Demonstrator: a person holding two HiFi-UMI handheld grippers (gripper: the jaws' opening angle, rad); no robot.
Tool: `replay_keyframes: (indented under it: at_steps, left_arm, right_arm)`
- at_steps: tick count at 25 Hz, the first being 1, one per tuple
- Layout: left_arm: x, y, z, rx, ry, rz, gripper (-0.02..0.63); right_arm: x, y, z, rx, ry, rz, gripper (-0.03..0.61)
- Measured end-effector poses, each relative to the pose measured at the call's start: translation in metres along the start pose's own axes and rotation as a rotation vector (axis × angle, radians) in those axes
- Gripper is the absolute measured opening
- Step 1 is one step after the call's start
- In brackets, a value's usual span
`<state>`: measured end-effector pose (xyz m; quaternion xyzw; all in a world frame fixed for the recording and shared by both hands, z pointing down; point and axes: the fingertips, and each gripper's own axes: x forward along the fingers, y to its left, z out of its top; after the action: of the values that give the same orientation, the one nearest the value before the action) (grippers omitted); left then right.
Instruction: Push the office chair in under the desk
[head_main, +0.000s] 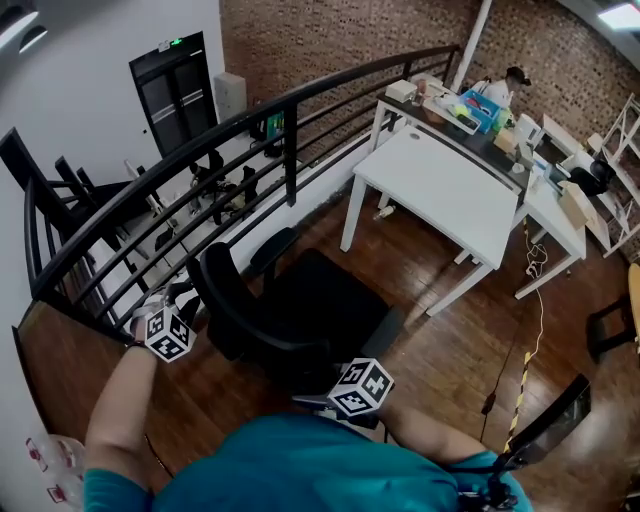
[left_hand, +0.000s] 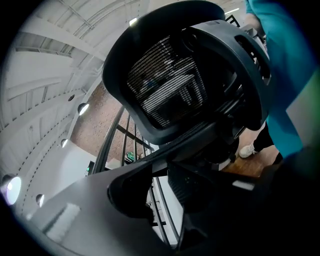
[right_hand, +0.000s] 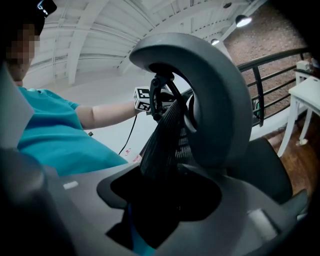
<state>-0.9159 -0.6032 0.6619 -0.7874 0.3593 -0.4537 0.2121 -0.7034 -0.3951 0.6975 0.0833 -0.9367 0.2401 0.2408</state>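
- Standing right behind the office chair (head_main: 300, 310), the person has one gripper at each side edge of its backrest (head_main: 235, 320). That's the natural place to steer a rolling chair from, with both sides covered so it shouldn't swivel off line.
- Left gripper (left_hand: 162, 176): jaws drawn in narrow, with the backrest's dark frame crossing right at their tips and a slit of background showing lower between them. Whether the pads actually bite the frame, I can't tell.
- Right gripper (right_hand: 165, 192): jaws wide, and the backrest's right edge, mesh and rim, drops edge-on into the gap. It sits around the edge, not clamped on it as far as I can see.
- Chair's place: near the person, seat pointing away toward the far right, and the black railing (head_main: 290, 130) runs past on its left.
- The white desk (head_main: 440, 190) is farther off and to the right, well apart from the chair, with bare wooden floor (head_main: 440, 350) between them. Nothing of the chair is under the desktop, so the push looks not yet begun.
- My read: the next move calls for a forward shove angled right, aimed at the opening between the desk legs. The looser right side could slide along the rim if the chair swivels.
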Motion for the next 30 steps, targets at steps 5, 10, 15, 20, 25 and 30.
replay_keyframes:
  at_steps: [5,10,15,20,25,30]
  left_arm:
    - [0.012,-0.005,0.02,0.016,0.002,-0.017,0.081]
    - [0.022,-0.009,0.039,0.016,0.004,-0.019,0.084]
    - [0.033,-0.015,0.055,0.022,0.005,-0.024,0.097]
    - [0.049,-0.019,0.077,0.007,0.012,-0.024,0.095]
    - [0.071,-0.026,0.105,0.001,0.029,-0.027,0.097]
    - [0.098,-0.025,0.127,-0.018,0.062,-0.026,0.093]
  right_arm:
    - [-0.019,-0.009,-0.008,-0.001,-0.001,0.011,0.224]
    - [-0.038,-0.019,-0.014,-0.016,0.018,0.02,0.229]
    - [-0.06,-0.035,-0.023,-0.019,0.023,0.013,0.225]
    - [-0.088,-0.056,-0.027,-0.009,0.013,0.001,0.215]
    - [-0.119,-0.082,-0.034,-0.034,0.01,-0.034,0.206]
    - [-0.141,-0.107,-0.036,-0.044,0.013,-0.047,0.201]
